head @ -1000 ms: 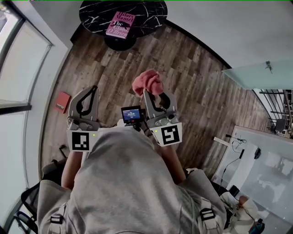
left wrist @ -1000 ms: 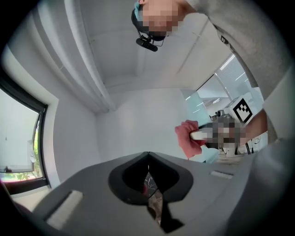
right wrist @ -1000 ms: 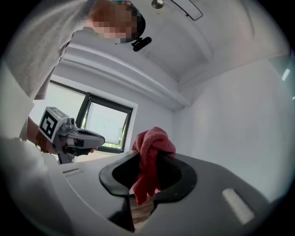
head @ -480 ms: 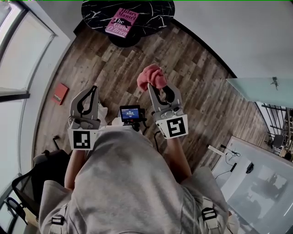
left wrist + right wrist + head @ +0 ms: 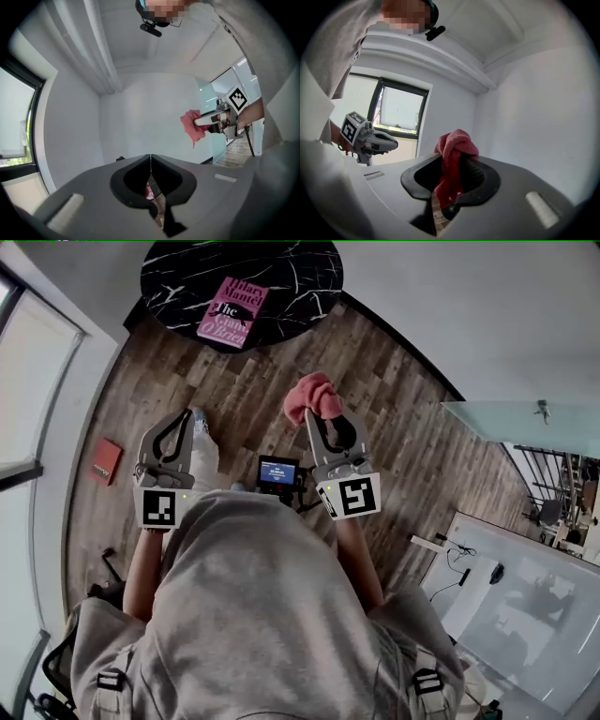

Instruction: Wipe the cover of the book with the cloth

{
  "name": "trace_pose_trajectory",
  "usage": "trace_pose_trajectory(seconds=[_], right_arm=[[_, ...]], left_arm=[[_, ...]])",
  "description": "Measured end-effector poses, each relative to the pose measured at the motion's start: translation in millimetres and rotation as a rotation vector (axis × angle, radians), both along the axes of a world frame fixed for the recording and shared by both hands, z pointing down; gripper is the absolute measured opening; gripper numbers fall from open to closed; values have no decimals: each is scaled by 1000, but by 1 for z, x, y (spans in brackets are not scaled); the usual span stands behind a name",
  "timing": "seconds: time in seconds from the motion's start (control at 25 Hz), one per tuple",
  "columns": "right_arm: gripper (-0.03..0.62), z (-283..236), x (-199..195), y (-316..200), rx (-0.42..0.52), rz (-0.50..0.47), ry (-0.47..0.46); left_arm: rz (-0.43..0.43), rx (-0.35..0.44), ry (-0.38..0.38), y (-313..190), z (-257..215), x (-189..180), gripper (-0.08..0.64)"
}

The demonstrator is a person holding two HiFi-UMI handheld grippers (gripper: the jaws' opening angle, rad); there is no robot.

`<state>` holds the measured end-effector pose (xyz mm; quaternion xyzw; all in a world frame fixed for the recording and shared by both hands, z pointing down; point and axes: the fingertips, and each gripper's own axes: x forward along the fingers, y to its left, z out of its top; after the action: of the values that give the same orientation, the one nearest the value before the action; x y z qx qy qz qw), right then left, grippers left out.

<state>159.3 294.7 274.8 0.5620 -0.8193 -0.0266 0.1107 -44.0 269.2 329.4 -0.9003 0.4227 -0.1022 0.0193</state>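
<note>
The right tool (image 5: 317, 416) is clenched on the pink cloth (image 5: 312, 397), which bunches above its tips and hangs down between the jaws. The left tool (image 5: 184, 415) is pressed shut with nothing in it, carried level beside the other one, both out in front of the person's chest and pointing toward the table.

From where I stand, the wiping has not begun. The cloth is ready, but the book (image 5: 232, 311) lies well apart from it, flat on the black marbled tabletop (image 5: 305, 277), cover up, toward the tabletop's near edge and a little to the left side. The cloth has to be brought over the cover, set down on it and drawn across; all of that is left.

Between the tools and the tabletop's near edge there is only bare plank floor (image 5: 398, 404), so the approach looks open. A white wall closes in behind the tabletop's far edge. A small red object (image 5: 105, 461) lies on the floor by the window on the left, clear of the way.
</note>
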Motion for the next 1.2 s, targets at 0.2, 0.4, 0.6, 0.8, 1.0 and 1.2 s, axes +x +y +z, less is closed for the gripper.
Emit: trace_pose_trajectory(seconds=[0.2,0.4,0.6,0.8,1.0,1.2], right_arm=[[110,6,7,-78,-65,44,82],[110,28,-1,-166,-127,54,151],[110,70,-13,-242,-202,-20,258],[111,131,-3,-302,-315,-64,339],[112,195,9,-348,-418,-153,453],[112,251,26,-385,-519,-246,573]], left_arm=[[119,-18,-14,-78,38,0,41],[190,-95,-25,-139,75,-8,80],[299,-114,-124,-190,111,-1,89],[314,-152,-153,-232,140,6,98],[326,-221,-223,-252,189,18,136],[326,-318,-282,-258,231,30,165]])
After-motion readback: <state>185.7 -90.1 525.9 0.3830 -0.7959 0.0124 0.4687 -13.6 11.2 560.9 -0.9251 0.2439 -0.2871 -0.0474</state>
